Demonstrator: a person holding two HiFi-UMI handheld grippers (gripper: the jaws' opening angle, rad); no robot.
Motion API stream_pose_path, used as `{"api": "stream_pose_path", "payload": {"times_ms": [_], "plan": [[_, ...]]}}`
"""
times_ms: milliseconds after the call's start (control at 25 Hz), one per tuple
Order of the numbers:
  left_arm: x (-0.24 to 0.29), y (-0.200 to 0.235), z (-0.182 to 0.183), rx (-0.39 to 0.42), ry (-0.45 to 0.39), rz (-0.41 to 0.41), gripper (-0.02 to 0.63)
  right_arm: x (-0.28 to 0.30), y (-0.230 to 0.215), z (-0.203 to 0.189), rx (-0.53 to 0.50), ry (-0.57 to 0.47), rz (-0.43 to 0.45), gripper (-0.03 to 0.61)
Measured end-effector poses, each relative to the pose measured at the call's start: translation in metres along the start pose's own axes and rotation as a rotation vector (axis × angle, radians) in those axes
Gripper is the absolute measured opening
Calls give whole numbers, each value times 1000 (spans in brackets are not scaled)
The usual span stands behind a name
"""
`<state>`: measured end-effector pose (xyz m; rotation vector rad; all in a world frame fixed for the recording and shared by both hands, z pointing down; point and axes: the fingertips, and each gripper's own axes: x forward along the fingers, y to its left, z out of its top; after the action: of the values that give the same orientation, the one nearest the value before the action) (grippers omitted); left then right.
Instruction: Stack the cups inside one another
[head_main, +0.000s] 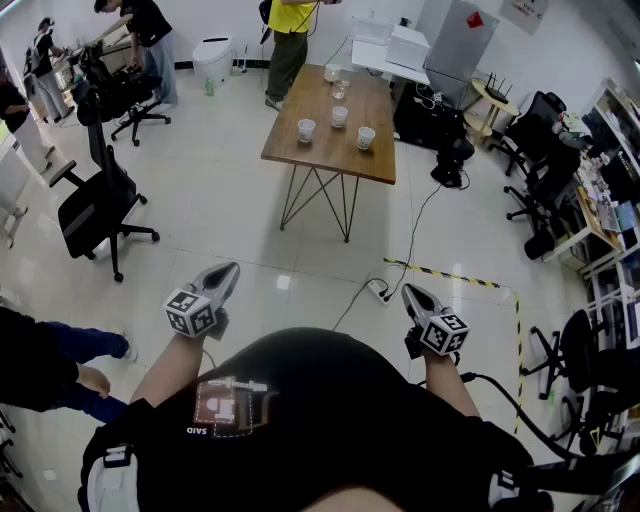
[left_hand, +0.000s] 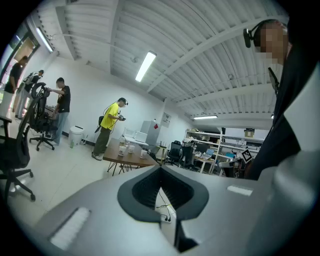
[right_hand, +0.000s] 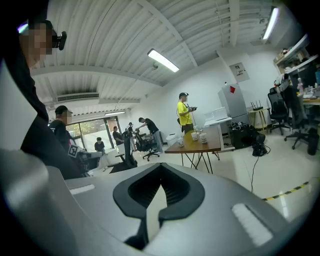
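Holding both of my grippers closed and empty; cups on a table well ahead of me.

Left gripper (left_hand: 160, 168): jaws together, tips meeting, nothing between them. Right gripper (right_hand: 161, 166): likewise closed tip to tip, gripping nothing. I hold both just in front of my body, above the tiled floor (head_main: 220, 200). Cups (head_main: 340, 116): three, pale, upright, standing separately in a loose row on the near half of the wooden table (head_main: 330, 158), none touching another. Two more small vessels (head_main: 332, 73) stand toward its far end, their kind too small to tell. Person in yellow shirt (head_main: 290, 25) stands at that far end.
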<state>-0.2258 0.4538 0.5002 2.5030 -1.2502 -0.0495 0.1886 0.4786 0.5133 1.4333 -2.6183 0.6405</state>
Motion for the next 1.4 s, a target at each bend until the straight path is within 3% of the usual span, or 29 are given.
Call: {"api": "stream_pose_path", "payload": {"times_ms": [800, 1080, 1400], "plan": [[34, -78, -20, -35, 17, 85, 0, -17, -71, -9, -24, 87, 117, 14], [47, -16, -17, -73, 2, 75, 0, 37, -60, 6, -47, 97, 103, 14], [104, 101, 31, -54, 15, -70, 0, 139, -33, 55, -43, 48, -6, 14]]}}
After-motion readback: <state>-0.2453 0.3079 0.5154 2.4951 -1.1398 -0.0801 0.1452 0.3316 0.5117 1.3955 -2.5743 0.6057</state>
